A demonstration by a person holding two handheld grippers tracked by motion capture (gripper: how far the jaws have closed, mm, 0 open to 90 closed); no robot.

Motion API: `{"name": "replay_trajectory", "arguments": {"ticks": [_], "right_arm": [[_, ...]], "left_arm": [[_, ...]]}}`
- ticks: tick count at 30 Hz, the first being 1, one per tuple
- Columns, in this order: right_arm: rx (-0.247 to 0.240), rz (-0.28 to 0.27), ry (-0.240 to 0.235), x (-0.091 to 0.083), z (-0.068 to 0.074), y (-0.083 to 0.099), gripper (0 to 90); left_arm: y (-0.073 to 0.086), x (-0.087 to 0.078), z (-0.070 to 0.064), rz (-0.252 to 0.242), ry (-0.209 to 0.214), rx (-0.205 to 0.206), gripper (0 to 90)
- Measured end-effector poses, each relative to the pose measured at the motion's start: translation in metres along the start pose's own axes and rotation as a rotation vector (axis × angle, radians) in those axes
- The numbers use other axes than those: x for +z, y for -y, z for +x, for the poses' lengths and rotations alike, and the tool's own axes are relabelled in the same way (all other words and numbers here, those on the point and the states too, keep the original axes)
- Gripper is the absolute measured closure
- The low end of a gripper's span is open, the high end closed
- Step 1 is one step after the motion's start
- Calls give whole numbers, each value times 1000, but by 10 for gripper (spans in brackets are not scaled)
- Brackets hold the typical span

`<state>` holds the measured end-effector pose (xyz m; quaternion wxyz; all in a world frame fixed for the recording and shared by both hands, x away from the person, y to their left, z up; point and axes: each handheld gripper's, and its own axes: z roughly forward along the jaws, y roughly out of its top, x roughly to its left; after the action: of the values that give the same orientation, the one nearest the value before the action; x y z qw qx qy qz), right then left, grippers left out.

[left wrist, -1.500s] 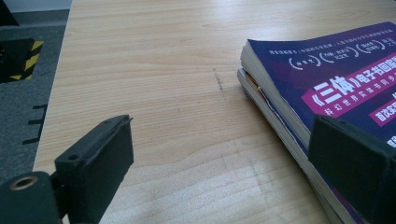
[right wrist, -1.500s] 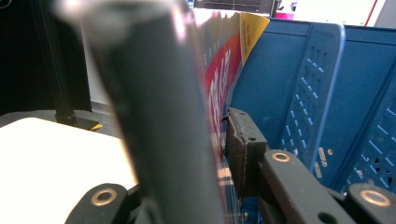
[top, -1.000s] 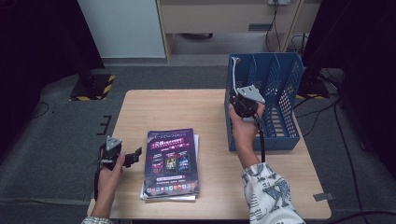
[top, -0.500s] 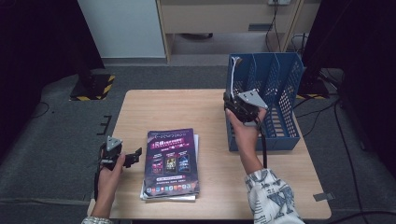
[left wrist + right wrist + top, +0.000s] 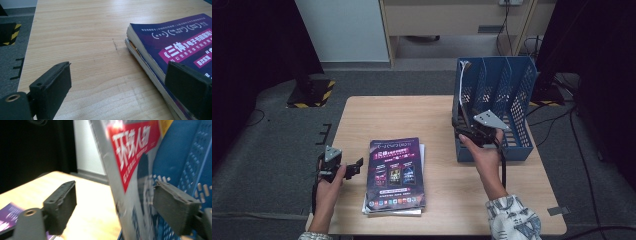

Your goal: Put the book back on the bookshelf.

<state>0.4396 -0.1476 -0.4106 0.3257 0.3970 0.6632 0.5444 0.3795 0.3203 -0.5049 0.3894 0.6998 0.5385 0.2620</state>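
**A:** Start with the big pieces. What's on the light wooden table [image 5: 382,115]?

**B:** At the right edge stands a blue perforated plastic file rack [image 5: 512,100] with upright compartments. Near the front left lies a flat stack of purple-covered books [image 5: 396,172]. One magazine with a red title banner [image 5: 130,150] stands upright in the rack's leftmost compartment, at the end nearest the table's middle.

**A:** And the right gripper [image 5: 472,134]?

**B:** It sits at the rack's front left corner. In its own view the jaws stand wide apart, with the magazine's edge between them but neither pad touching it. So it holds nothing.

**A:** The left gripper [image 5: 352,169]?

**B:** Just beside the stack's left edge, low over the table. Its jaws are also spread wide and empty; in its view one pad is over bare wood, the other overlaps the top book's [image 5: 175,42] cover near the corner. Whether it touches there I can't tell.

**A:** So what does the next move turn on?

**B:** My guess is the books go into the rack. The stack lies to the right of the left gripper's jaws, its long axis running away from the person, spines along the gripper's side. The left hand is much nearer; the right is well apart from the stack, across the table.
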Motion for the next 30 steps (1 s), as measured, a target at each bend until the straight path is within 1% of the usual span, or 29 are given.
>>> {"name": "replay_trajectory", "arguments": {"ticks": [3,5,7,8,10,13,14,15,17,18,19,20,21,24,25,27,29,30], "right_arm": [[-7,18,-32,-12,1,8,149],[-15,34,-40,-20,4,14,144],[8,38,-58,-27,8,20,129],[10,48,-63,-31,10,23,131],[-2,62,-68,-37,16,31,149],[-5,91,-88,-43,24,42,165],[1,98,-107,-42,27,46,193],[1,110,-125,-41,30,49,208],[-2,122,-155,-37,36,52,214],[-6,129,-177,-34,40,53,225],[-8,136,-205,-31,45,55,235],[-15,141,-225,-29,49,56,238],[-26,147,-246,-26,55,58,246],[-32,160,-279,-21,66,60,256],[-36,169,-292,-18,70,61,256],[-27,182,-306,-13,75,63,257],[-31,201,-321,-7,80,65,257],[-30,209,-328,-3,83,66,259]], "left_arm": [[-1,-2,-2,-8,25,-2,77],[-2,-2,-4,-5,36,8,89],[-2,-2,-5,-2,49,10,99],[-2,-2,-6,-1,55,10,103],[-3,-3,-7,-1,62,13,117],[-5,-5,-13,-9,88,19,167],[-5,-5,-15,-5,93,28,180],[-6,-5,-17,-4,95,37,212],[-6,-4,-21,2,100,46,238],[-6,-3,-23,6,109,53,247],[-6,-2,-26,6,114,65,277],[-6,-1,-28,12,115,81,298],[-6,-1,-30,17,118,87,308],[-6,3,-35,32,127,106,338],[-6,3,-36,34,132,105,350],[-5,4,-38,31,138,101,392],[-6,5,-40,29,135,103,411],[-7,4,-41,26,131,111,422]]}}
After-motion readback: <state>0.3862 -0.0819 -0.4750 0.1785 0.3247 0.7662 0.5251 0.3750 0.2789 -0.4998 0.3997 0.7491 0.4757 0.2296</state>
